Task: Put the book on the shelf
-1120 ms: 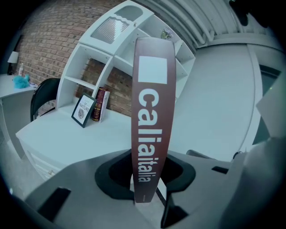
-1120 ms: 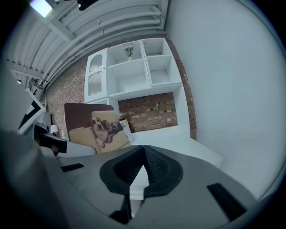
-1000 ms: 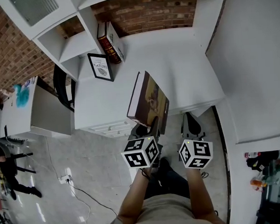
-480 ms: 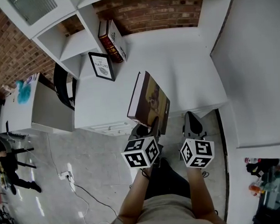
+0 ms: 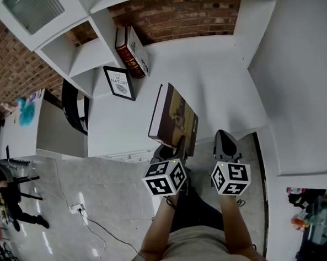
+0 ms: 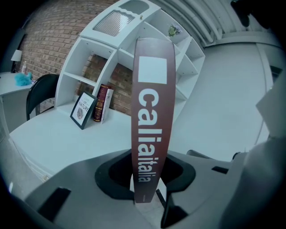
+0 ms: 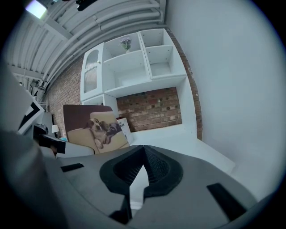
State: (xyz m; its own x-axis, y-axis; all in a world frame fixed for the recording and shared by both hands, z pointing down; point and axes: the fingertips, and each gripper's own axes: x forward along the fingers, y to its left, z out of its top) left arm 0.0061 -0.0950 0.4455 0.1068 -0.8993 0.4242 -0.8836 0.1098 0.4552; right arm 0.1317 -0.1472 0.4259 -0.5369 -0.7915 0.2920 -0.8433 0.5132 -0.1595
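The left hand-held gripper (image 6: 145, 190) pinches the book (image 5: 174, 118) upright by its lower end, above the bench (image 5: 221, 79). The shelf (image 5: 87, 52) stands ahead-left. Just beside it, the right hand-held gripper (image 7: 142, 156) is pressed together, empty.

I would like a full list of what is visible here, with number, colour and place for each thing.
book: one, brown spine, dog photo on cover, held over the near desk edge
standing books: two, dark red and white, on the desk against the shelf unit
framed picture: one, black frame, leaning beside them
desk: one, white, ahead
shelf unit: one, white, behind the desk
plant: one, small, on an upper shelf
chair: one, black, left of the desk
brick wall: red-brown, behind the shelves
left tool: dark grey, closed on the book
right tool: dark grey, shut, empty
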